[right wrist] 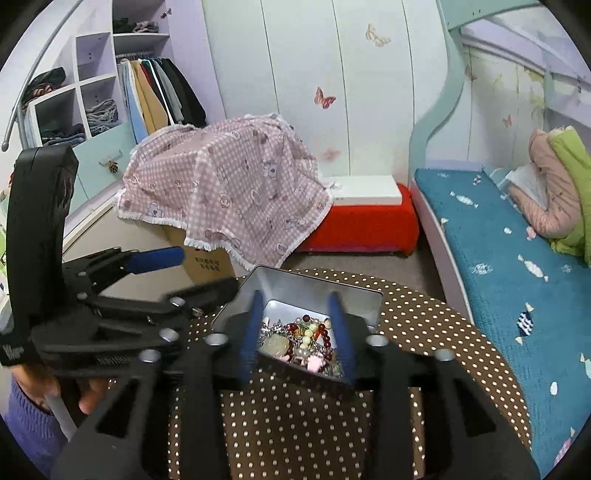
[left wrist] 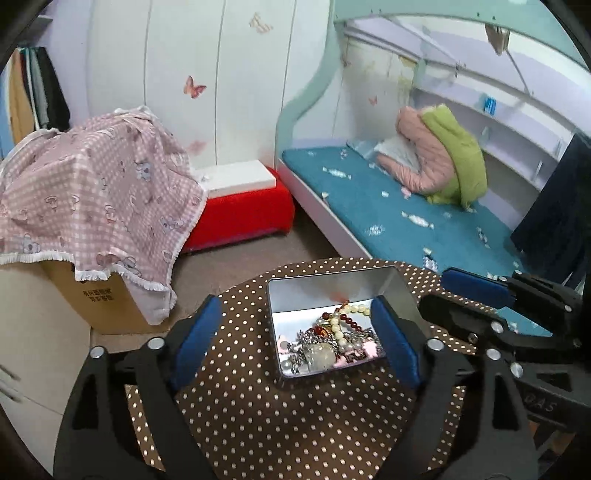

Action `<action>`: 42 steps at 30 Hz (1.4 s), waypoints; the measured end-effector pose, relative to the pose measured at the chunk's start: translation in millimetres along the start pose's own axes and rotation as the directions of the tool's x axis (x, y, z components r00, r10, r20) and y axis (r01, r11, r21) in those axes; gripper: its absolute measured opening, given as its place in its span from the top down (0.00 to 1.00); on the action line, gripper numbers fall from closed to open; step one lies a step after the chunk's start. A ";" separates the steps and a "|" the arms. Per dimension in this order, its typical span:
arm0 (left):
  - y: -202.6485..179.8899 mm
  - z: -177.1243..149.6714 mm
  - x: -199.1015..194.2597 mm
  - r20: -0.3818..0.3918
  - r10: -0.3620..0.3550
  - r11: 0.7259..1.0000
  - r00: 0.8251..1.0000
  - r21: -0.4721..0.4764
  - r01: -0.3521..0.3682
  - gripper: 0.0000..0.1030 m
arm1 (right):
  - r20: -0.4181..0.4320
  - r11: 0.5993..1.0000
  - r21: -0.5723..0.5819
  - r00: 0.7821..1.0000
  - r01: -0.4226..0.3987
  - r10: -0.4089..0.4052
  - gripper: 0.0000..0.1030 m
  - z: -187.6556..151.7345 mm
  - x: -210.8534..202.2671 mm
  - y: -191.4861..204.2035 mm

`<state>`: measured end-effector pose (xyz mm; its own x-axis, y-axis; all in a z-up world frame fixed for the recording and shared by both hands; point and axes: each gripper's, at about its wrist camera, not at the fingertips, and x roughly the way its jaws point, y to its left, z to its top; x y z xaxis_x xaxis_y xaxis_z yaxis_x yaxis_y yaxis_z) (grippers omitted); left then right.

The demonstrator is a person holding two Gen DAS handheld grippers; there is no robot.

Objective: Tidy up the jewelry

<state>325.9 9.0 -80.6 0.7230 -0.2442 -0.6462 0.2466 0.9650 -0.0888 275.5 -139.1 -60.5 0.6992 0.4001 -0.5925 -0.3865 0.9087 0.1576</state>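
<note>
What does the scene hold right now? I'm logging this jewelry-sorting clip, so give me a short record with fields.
surface: round table with brown polka-dot cloth
container: open metal tin on the table
contents: tangled jewelry, pearl and red bead strands, chains
left gripper: open, empty, wide
right gripper: open, empty, fingers over the tin
background: blue bed, red bench, cloth-draped cardboard box

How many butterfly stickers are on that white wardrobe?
3 clear ones in the right wrist view: a pale one up high, a pink one mid-door, a faint one lower. Others may be hidden.
</note>
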 end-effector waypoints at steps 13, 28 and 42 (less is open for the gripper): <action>-22.9 -49.8 -126.2 0.202 0.135 0.991 0.970 -0.003 -0.137 0.05 | 0.190 0.995 0.004 0.976 0.104 -0.103 0.08 -38.6 -100.6 47.7; -66.9 -113.9 -248.1 0.426 0.141 0.987 0.894 0.009 -0.160 0.05 | 0.373 0.979 -0.022 0.910 0.203 -0.180 0.07 -81.6 -186.6 103.4; -71.8 -143.7 -315.3 0.562 0.170 0.983 0.809 -0.039 -0.180 0.05 | 0.487 0.953 -0.055 0.841 0.297 -0.234 0.07 -102.9 -228.1 137.0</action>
<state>-12.5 30.4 20.6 0.9899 -0.0868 -0.1120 0.0872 0.9962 -0.0008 1.2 -118.1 15.0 0.9718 0.1816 -0.1508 -0.1937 0.9786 -0.0698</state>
